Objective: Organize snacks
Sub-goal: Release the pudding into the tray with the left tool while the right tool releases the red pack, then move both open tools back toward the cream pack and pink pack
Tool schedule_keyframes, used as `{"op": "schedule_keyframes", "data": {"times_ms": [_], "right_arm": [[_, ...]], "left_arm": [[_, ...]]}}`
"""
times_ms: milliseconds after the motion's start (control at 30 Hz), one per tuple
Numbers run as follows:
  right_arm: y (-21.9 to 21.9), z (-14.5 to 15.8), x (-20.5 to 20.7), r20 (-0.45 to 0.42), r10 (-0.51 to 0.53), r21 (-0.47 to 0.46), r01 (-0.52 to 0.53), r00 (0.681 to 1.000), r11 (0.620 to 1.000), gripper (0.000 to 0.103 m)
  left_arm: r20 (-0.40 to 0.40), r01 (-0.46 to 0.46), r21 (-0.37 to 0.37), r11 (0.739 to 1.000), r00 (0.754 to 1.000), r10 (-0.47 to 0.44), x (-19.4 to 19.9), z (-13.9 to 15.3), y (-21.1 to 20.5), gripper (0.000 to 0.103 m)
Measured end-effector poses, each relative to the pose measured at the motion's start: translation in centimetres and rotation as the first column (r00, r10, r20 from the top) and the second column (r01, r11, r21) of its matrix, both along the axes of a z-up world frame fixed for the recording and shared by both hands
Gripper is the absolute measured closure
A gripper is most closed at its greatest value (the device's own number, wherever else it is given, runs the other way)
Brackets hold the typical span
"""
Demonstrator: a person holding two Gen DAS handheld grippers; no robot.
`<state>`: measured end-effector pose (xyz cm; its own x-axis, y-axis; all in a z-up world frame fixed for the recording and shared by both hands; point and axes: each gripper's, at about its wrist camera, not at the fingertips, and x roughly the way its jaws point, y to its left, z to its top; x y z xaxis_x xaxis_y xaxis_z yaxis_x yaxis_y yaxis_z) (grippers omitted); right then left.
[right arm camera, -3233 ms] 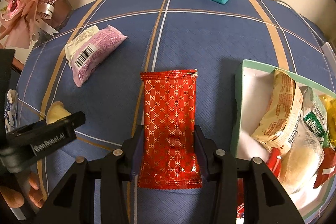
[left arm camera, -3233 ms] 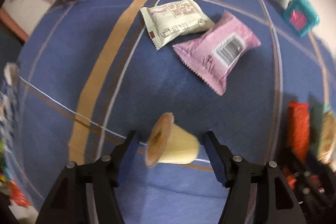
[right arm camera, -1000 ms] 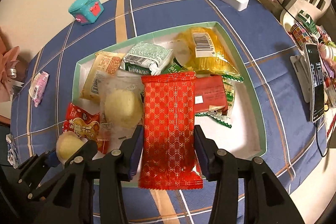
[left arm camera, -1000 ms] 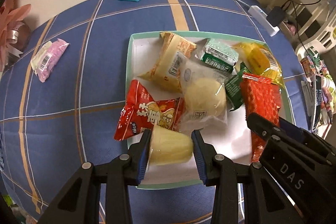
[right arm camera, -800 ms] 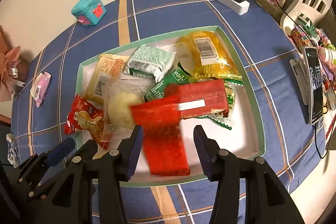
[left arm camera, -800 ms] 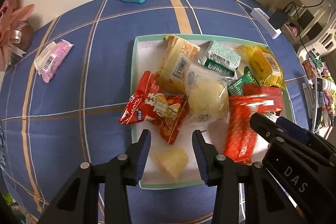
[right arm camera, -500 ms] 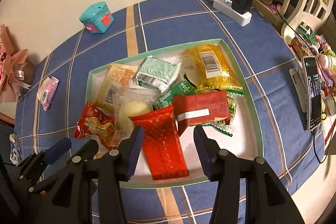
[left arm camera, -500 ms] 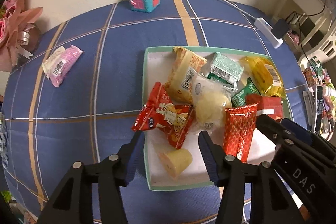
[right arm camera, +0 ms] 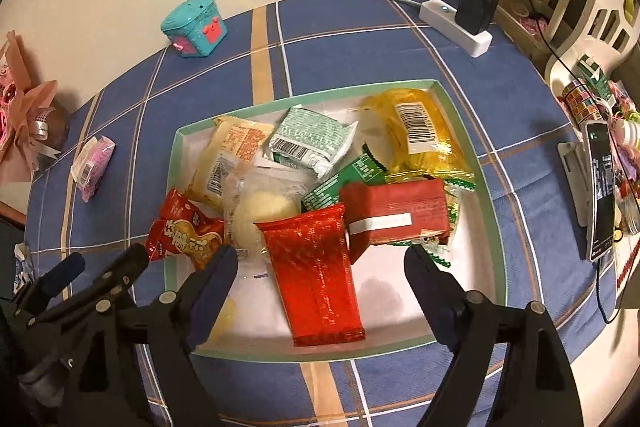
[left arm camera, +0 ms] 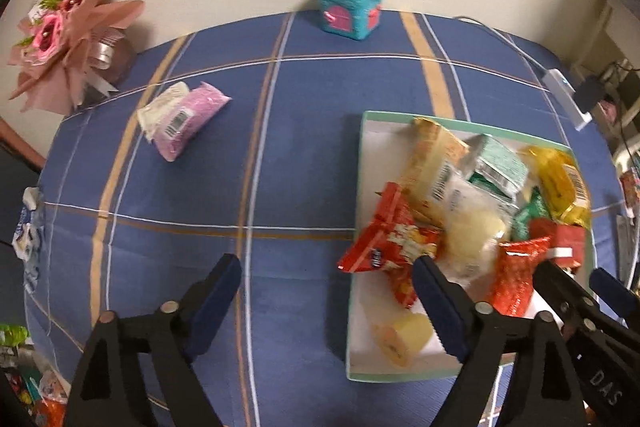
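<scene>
1. Left gripper (left arm camera: pixel 326 301) and right gripper (right arm camera: pixel 320 289) have just been opening; both stand wide and empty
2. Red packet (right arm camera: pixel 316 275) lies in the tray (right arm camera: pixel 464 115) under the right gripper; jelly cup (left arm camera: pixel 402 337) beside the left one
3. Pink packet (left arm camera: pixel 188 121) sits far ahead-left; overlapping its pale neighbour, it could drag that along

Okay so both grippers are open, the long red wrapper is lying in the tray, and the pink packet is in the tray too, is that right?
Not quite. The pink packet is not in the tray; it lies out on the blue cloth beside a white packet, as the left wrist view shows. The rest holds: the left gripper and right gripper are open, and the long red wrapper lies in the tray.
</scene>
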<state>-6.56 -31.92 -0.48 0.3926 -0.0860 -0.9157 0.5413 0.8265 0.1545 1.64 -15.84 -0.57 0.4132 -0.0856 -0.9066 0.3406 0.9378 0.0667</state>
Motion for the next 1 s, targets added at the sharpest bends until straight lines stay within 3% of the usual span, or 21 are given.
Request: {"op": "schedule_keyframes", "data": {"times_ms": [133, 200, 233, 700, 1000], "right_arm": [[0.4, -0.1, 0.3, -0.004, 0.016, -0.007, -0.016, 1.000, 1.000, 0.015], [0.5, 0.0, 0.3, 0.001, 0.017, -0.010, -0.017, 1.000, 1.000, 0.003], [0.5, 0.0, 0.3, 0.006, 0.016, -0.014, -0.016, 1.000, 1.000, 0.003], [2.5, 0.2, 2.4, 0.013, 0.042, -0.018, -0.041, 0.999, 0.999, 0.003], [6.9, 0.8, 4.9, 0.045, 0.120, -0.031, -0.118, 0.992, 0.992, 0.003]], "left_arm": [[0.051, -0.020, 0.044, 0.999, 0.999, 0.018, 0.1, 0.1, 0.4, 0.003], [0.066, -0.032, 0.055, 0.998, 0.997, 0.028, 0.3, 0.2, 0.6, 0.002], [0.070, -0.035, 0.058, 0.998, 0.997, 0.031, 0.4, 0.3, 0.8, 0.000], [0.067, -0.100, 0.022, 0.995, 0.993, 0.098, 2.6, 0.9, 3.9, 0.000], [0.037, -0.243, -0.033, 0.969, 0.969, 0.244, 5.7, 1.1, 11.4, 0.000]]}}
